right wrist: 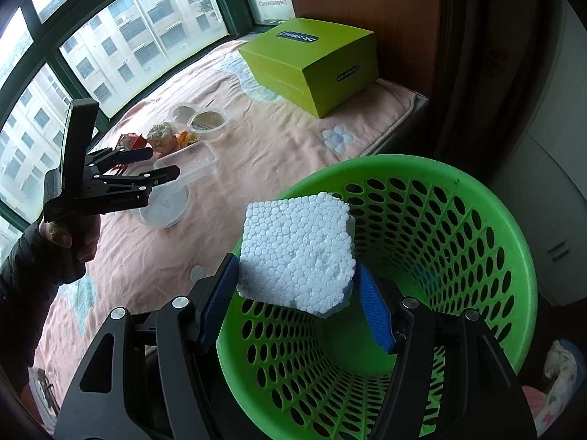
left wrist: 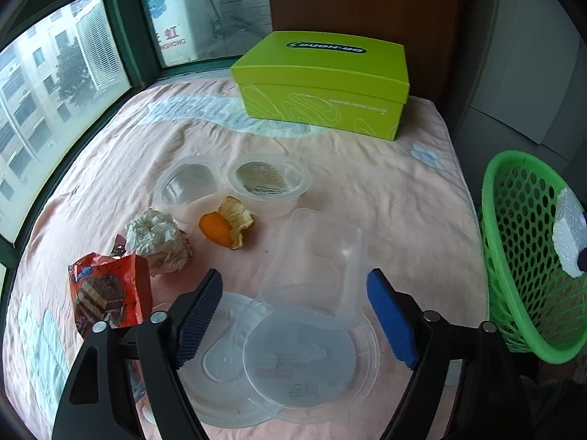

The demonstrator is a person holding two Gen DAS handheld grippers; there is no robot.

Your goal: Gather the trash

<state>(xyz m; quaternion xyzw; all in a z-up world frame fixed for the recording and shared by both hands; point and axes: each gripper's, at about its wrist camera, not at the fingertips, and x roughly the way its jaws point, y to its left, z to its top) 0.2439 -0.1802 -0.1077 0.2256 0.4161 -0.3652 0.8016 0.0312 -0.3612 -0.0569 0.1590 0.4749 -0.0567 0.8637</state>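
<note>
The right tongs (right wrist: pixel 295 295) are gripping a foam block (right wrist: pixel 299 251), pads pressing on its two sides, and are holding it over the mouth of the green basket (right wrist: pixel 477 220), which is standing off the bed's right edge; nothing is showing inside the basket yet. Letting go here looks like the coming move, since the block is hanging right above the opening, so it should be dropping straight in. The left tongs (left wrist: pixel 295 311) are standing released, nothing between the pads, pointing down over the pink bed (left wrist: pixel 385 168) near its front edge. Directly under them a round clear lid (left wrist: pixel 297 359) is lying flat on a larger clear disc, and just beyond, touching it, a clear rectangular tub (left wrist: pixel 319 260) is sitting with its long axis running away from the tongs. The left hand (right wrist: pixel 69 234) is plainly the nearer one to all this. Left of the tongs a red wrapper (left wrist: pixel 110 293) is lying, then a crumpled tissue (left wrist: pixel 159 238), then orange peel (left wrist: pixel 227 225). Farther on two clear cups (left wrist: pixel 269 179) are sitting side by side mid-bed, and a green box (left wrist: pixel 323 84) is resting at the far edge by the window.
</note>
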